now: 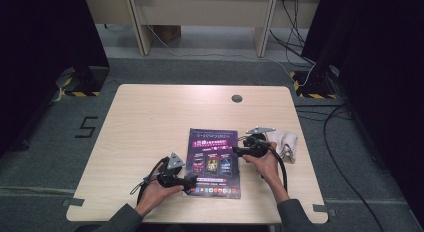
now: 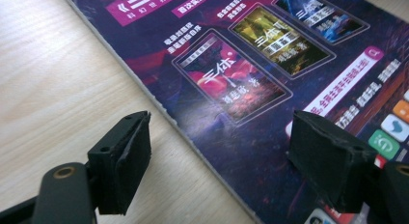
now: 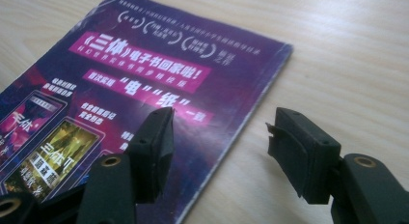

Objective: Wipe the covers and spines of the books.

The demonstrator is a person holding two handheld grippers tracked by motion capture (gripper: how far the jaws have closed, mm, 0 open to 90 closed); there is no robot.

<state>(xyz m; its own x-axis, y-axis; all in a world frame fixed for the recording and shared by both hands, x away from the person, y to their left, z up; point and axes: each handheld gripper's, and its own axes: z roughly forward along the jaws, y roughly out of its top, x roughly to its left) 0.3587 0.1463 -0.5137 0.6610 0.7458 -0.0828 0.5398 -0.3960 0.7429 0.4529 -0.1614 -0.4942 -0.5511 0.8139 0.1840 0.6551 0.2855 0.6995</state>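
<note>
A purple booklet (image 1: 214, 159) with printed pictures and white lettering lies flat on the wooden table (image 1: 150, 117), near its front edge. My left gripper (image 1: 192, 182) is low at the booklet's near left corner, pointing right. In the left gripper view the booklet (image 2: 270, 55) has its edge running between the jaws of that gripper (image 2: 217, 156), which stand wide apart and touch nothing. My right gripper (image 1: 238, 153) is at the booklet's right edge, pointing left. In the right gripper view its jaws (image 3: 219, 142) straddle the edge of the booklet (image 3: 144, 74), open and above it.
A crumpled white cloth (image 1: 285, 143) lies on the table just behind the right hand. A small round grommet (image 1: 237, 98) sits near the table's far edge. Black stands and cables (image 1: 340, 157) are on the carpet to the right.
</note>
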